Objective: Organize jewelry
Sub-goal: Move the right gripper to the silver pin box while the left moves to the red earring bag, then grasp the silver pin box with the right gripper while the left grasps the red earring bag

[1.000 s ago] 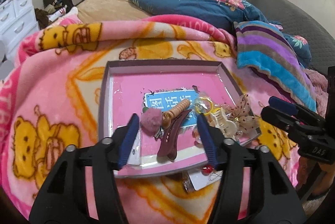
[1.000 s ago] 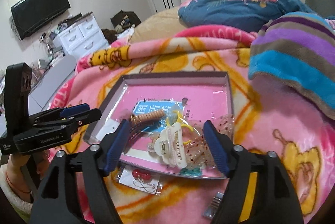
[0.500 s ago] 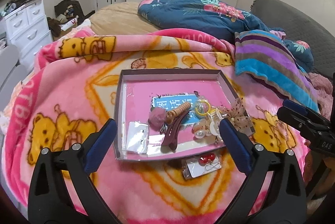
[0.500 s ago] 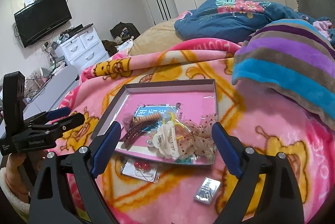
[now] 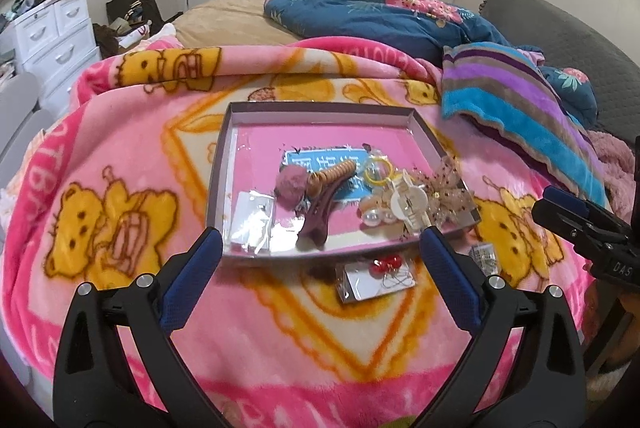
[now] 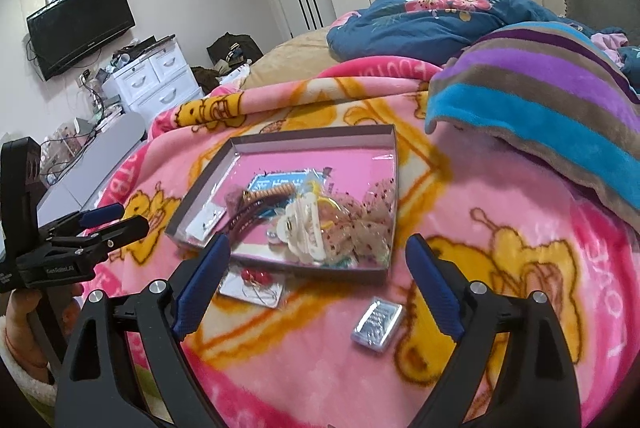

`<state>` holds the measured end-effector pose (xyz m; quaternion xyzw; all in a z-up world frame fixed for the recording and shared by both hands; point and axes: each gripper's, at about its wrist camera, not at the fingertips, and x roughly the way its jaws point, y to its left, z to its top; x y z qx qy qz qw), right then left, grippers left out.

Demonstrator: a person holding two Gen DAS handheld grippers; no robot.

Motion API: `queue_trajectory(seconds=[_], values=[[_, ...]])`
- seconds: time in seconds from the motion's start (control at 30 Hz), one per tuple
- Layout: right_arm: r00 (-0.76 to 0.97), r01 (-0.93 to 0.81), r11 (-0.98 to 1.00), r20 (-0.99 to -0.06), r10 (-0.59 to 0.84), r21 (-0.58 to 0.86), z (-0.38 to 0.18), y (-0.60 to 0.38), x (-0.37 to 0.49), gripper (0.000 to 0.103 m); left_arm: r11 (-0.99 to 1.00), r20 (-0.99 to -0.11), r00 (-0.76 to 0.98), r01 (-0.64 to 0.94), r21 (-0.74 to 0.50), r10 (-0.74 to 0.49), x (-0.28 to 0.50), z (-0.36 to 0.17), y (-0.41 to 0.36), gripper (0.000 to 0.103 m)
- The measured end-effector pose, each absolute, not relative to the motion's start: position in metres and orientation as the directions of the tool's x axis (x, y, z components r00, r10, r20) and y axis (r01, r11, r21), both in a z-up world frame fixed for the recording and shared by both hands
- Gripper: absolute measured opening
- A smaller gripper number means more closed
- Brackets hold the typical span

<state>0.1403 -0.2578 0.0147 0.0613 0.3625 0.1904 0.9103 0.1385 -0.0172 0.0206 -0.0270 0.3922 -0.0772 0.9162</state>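
Both hand-held grippers have pulled back from the tray [image 5: 224,164] since a second ago and their jaws have spread: the left hand-held gripper [image 5: 318,256] and the right hand-held gripper [image 6: 318,268] each stand wide open and empty, above the pink bear blanket [image 5: 120,188] on the bed.

Two pieces lie outside the tray, just beside its near edge: a clear packet of red bead earrings [image 5: 378,276] and a small silvery packet [image 6: 376,324]. Both look light, flat and slick (film that may slide between pads), so pinching a raised corner seems safest; the earring wire looks delicate. Inside the tray sit a maroon hair clip [image 5: 316,220], a white claw clip [image 5: 408,204] and a pompom [image 5: 291,186], crowded toward the near right.

Open tray floor remains at the far and left side. Its low wall must be cleared from above, and the soft blanket gives under pressure.
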Motion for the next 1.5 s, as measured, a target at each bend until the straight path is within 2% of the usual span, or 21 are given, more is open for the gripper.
queue_trajectory(seconds=[0.5,0.9,1.27,1.33,1.5], values=[[0.597,-0.298,0.928,-0.715,0.365,0.224,-0.028,-0.267,0.123,0.089,0.988,-0.764,0.627,0.098,-0.118,-0.153,0.127,-0.015,-0.020,0.093],[0.551,-0.253,0.937,-0.761,0.343,0.240,-0.068,-0.274,0.134,0.088,0.985,-0.810,0.562,0.136,-0.108,-0.167,0.126,-0.047,-0.048,0.094],[0.515,-0.259,0.930,-0.777,0.361,0.261,-0.093,-0.270,0.154,0.064,0.978,-0.846,0.494,0.146,-0.148,-0.202,0.151,-0.074,-0.070,0.094],[0.519,-0.263,0.931,-0.777,0.357,0.252,-0.094,-0.271,0.155,0.049,0.977,-0.850,0.483,0.138,-0.165,-0.212,0.158,-0.080,-0.073,0.094],[0.525,-0.264,0.928,-0.768,0.367,0.263,-0.094,-0.283,0.156,0.044,0.981,-0.866,0.463,0.121,-0.151,-0.190,0.173,-0.095,-0.081,0.094]])
